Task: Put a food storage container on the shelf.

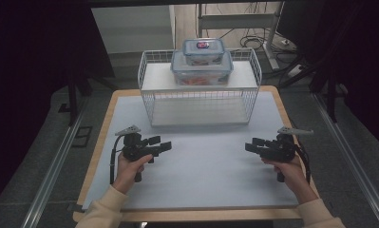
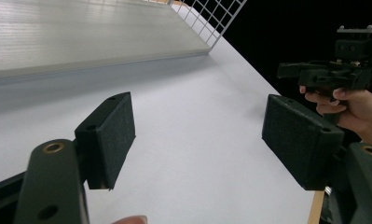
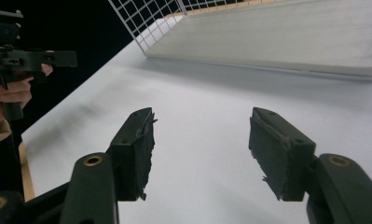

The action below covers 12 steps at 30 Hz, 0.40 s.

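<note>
High view: we hold the left tongs and right tongs low over the bare worktop, both wide open and holding nothing, likely ready to start. Far past them, two stacked boxes sit on the wire rack.
</note>
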Tool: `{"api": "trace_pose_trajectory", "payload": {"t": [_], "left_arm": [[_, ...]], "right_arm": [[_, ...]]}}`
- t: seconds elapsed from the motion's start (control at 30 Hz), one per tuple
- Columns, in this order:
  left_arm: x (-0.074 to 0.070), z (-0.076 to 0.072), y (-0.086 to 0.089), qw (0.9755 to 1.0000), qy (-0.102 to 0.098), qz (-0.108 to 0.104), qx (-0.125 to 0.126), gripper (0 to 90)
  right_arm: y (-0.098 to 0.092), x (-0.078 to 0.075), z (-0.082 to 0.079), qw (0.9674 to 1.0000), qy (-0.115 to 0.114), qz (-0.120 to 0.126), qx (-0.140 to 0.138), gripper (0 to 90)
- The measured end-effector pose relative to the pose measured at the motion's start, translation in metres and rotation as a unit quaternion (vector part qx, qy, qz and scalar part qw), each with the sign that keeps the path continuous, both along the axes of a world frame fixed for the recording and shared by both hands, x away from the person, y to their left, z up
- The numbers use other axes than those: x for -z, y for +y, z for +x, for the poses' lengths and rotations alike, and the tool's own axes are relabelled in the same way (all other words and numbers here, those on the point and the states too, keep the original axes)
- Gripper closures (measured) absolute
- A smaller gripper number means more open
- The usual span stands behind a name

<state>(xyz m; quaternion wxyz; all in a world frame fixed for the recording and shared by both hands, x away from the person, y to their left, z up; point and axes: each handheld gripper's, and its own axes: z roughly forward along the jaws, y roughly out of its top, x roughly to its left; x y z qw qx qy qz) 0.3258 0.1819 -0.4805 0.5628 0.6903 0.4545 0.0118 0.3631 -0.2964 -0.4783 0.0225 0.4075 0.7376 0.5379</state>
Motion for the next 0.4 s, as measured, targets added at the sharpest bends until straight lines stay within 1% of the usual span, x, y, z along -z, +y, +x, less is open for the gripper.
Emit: {"api": "trace_pose_trajectory", "payload": {"t": [0.03, 0.13, 0.2, 0.33, 0.4], "left_arm": [[-0.0002, -0.0004, -0.0004, 1.0000, -0.001, 0.000, -0.001, 25.5], [-0.0008, -0.0012, 0.0000, 1.0000, -0.004, 0.000, -0.002, 25.4], [-0.0006, -0.0017, 0.0003, 1.0000, -0.004, 0.001, -0.004, 25.3], [-0.0001, -0.0019, 0.0002, 1.0000, -0.005, 0.003, -0.005, 25.3], [0.0006, -0.0015, 0.0003, 0.9999, -0.007, 0.010, -0.007, 25.0]], "right_arm": [[-0.0001, -0.0003, -0.0001, 1.0000, 0.000, -0.002, 0.000, 38.5], [0.0004, -0.0028, -0.0011, 1.0000, -0.005, 0.001, 0.004, 37.5], [0.0013, -0.0038, -0.0018, 0.9999, -0.012, -0.006, 0.004, 36.4], [0.0021, -0.0038, -0.0029, 0.9998, -0.015, -0.014, 0.006, 32.3], [0.0015, -0.0034, -0.0031, 0.9995, -0.022, -0.018, 0.014, 27.1]]}}
